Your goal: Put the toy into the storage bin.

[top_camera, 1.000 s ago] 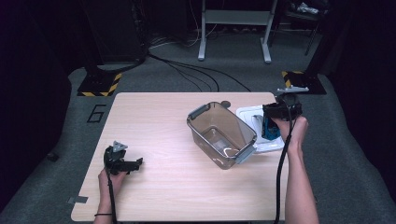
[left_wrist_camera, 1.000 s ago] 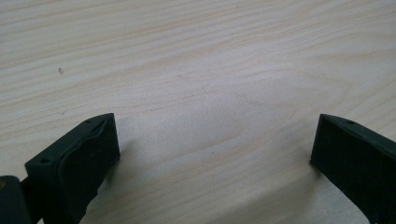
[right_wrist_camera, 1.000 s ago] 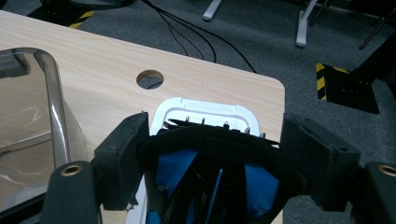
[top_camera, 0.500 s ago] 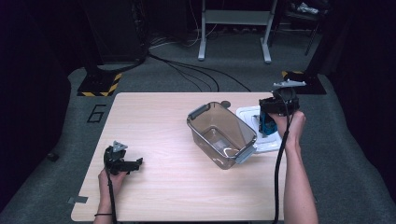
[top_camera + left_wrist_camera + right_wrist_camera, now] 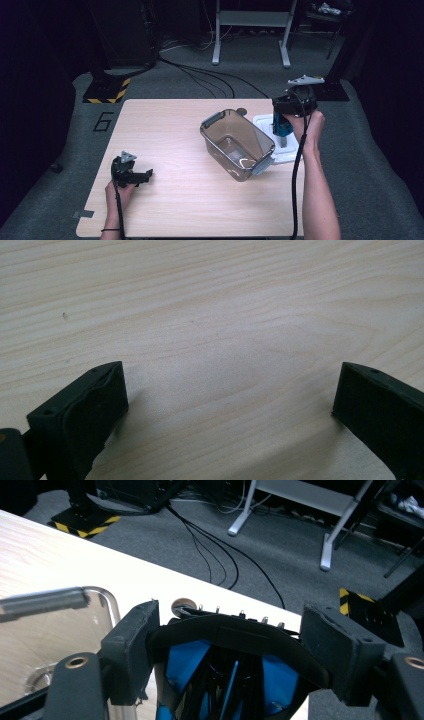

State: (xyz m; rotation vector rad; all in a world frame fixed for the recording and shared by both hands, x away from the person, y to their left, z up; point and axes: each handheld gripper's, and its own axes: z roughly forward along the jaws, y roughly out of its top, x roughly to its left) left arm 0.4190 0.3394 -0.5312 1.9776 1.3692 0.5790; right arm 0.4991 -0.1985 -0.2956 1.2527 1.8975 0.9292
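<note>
Right claw [image 5: 280, 131] pinching a blue-and-black hair clip [image 5: 225, 680], pads pressed on its two sides, held above the white lid [image 5: 267, 125] just right of the clear container [image 5: 235, 145]. Left claw [image 5: 142, 175] spread, nothing between its jaws, low over the bench [image 5: 170, 130], well left of the container.

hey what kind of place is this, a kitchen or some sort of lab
Most likely a lab or recording studio, not a kitchen. A bare wooden table stands on grey carpet with black cables across it, yellow-and-black hazard tape marks an equipment base, and a metal stand stands behind.
</note>
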